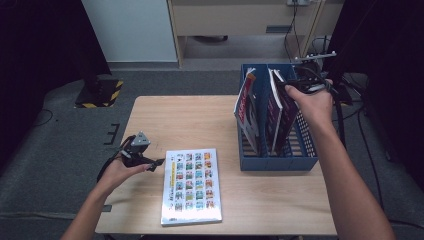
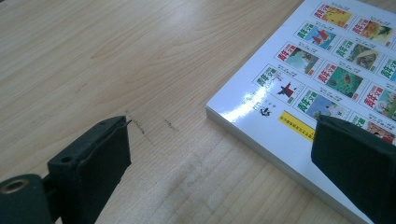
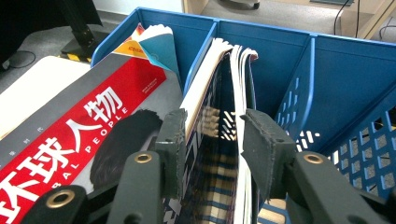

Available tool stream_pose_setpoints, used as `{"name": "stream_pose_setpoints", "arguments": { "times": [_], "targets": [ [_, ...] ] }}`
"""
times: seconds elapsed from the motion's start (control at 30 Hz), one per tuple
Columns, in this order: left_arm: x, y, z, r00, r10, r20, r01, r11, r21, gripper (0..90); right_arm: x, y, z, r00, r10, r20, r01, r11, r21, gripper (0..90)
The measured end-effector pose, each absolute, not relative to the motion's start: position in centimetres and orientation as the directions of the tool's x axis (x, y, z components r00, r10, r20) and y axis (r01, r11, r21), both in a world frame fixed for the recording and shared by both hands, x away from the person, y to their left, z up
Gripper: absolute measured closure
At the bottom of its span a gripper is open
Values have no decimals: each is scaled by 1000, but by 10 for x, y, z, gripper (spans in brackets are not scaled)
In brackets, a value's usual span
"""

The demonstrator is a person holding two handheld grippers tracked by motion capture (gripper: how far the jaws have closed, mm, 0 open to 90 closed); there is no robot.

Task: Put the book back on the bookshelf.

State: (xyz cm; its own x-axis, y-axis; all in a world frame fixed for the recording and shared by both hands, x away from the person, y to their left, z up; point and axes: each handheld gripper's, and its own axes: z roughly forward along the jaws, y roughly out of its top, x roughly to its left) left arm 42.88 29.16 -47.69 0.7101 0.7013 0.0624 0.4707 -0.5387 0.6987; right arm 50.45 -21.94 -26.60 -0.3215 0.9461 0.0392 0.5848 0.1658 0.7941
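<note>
**Magazines at the blue rack: items on our table**

Item one: the blue rack (image 1: 280, 162), a plastic file holder with upright dividers, standing on the far right part of the wooden table (image 1: 200, 117). In its left slot we hold a red-covered magazine (image 1: 245, 107) leaning to the left. In the middle slot stand two dark magazines (image 1: 280, 107), upright, spines down.

Item two: our right gripper (image 1: 305, 86), held above the rack's middle slot. In the right gripper view its two jaws straddle the top edges of the dark magazines (image 3: 224, 93), which stand in the gap. The left jaw lies against the outer cover; the right jaw stands a little off the pages. We count it as released, pressing on nothing.

Item three: the white magazine (image 1: 192, 185), its cover printed with rows of small pictures, lying flat near the front edge of the table.

Item four: our left gripper (image 1: 150, 164), resting low on the table just left of the white magazine (image 2: 322, 65). Its jaws are spread wide, one over bare wood, one over the magazine's corner, grasping nothing.
</note>
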Motion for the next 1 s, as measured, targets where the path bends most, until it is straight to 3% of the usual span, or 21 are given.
{"name": "stream_pose_setpoints", "arguments": {
  "times": [1.0],
  "targets": [
    [428,292,-478,710,702,64,472,-540,697,43,501,-228,-266,-306,951,31,573,158,804,564]
  ]
}}
